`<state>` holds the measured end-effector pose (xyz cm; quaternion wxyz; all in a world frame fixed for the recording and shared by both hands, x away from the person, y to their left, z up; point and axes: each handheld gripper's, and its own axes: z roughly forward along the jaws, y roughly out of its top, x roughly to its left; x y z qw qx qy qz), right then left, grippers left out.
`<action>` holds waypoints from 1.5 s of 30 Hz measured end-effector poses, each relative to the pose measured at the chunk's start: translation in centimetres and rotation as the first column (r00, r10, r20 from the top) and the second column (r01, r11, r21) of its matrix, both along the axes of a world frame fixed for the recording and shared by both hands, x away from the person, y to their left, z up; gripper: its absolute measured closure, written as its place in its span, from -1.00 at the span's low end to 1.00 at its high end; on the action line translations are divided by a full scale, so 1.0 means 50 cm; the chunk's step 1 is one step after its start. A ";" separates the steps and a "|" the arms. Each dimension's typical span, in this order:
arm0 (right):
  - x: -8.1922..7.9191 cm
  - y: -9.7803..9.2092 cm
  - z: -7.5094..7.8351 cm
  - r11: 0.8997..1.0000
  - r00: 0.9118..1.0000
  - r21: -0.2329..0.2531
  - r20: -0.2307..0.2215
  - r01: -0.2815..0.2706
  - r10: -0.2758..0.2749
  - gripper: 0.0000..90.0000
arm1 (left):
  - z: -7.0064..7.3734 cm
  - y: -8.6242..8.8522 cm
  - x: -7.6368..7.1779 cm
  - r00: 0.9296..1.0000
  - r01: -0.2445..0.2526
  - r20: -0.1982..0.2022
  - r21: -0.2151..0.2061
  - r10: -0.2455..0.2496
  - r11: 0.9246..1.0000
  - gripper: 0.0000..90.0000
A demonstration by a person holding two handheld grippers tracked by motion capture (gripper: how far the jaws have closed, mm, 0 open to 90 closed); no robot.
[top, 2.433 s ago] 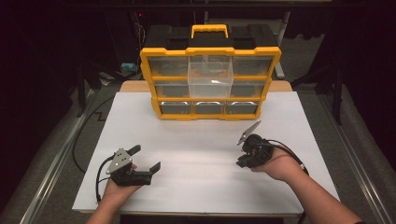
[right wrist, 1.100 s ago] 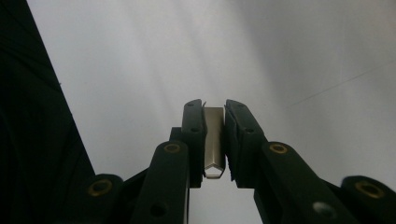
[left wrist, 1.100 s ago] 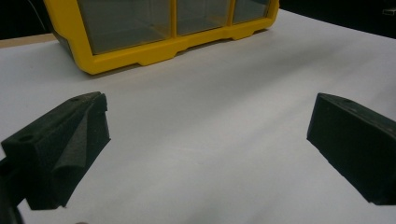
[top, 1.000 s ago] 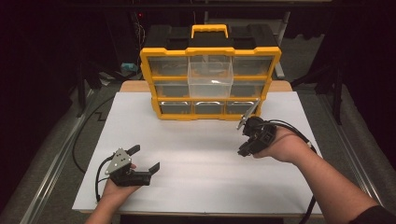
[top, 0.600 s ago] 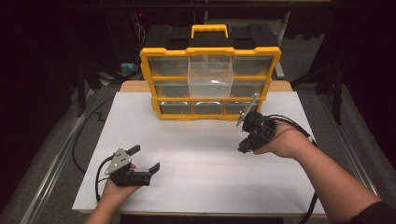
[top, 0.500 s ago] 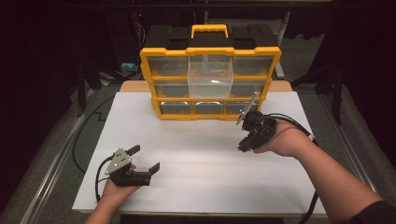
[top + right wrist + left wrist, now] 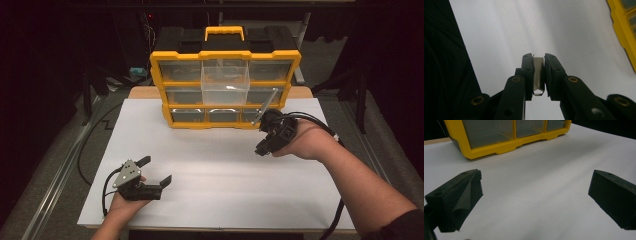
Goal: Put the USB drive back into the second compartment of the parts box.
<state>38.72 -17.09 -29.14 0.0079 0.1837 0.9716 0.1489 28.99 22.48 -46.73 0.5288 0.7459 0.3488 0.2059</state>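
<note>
A black right claw (image 7: pixel 539 72) holds a shiny silver metal strip (image 7: pixel 538 75). Beyond it stands a yellow organizer (image 7: pixel 225 90) with clear drawers, on a white worktop (image 7: pixel 225 170).

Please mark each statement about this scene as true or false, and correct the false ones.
1. The right gripper is shut on a thin metal strip. True.
2. The left gripper holds a drawer. False: its jaws stand wide apart with nothing between them, above the white table.
3. The yellow organizer stands at the far side of the table. True.
4. All drawers of the organizer are pushed in. False: the clear middle drawer in the top row sticks out.
5. The metal strip lies flat on the table. False: it points up from the gripper, beside the organizer.
</note>
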 end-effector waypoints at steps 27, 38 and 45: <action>0.022 0.001 0.086 1.000 1.000 -0.023 0.008 -0.015 0.016 0.77 | 0.001 0.002 -0.001 1.000 0.001 0.002 -0.006 -0.001 1.000 -1.00; 0.029 0.005 0.120 1.000 1.000 -0.020 0.009 -0.015 0.015 0.77 | 0.001 0.002 -0.002 1.000 0.006 0.003 -0.004 -0.006 1.000 -1.00; 0.035 0.004 0.142 1.000 1.000 -0.018 0.013 -0.016 0.016 0.77 | 0.001 0.003 -0.001 1.000 0.008 0.001 -0.001 -0.008 1.000 -1.00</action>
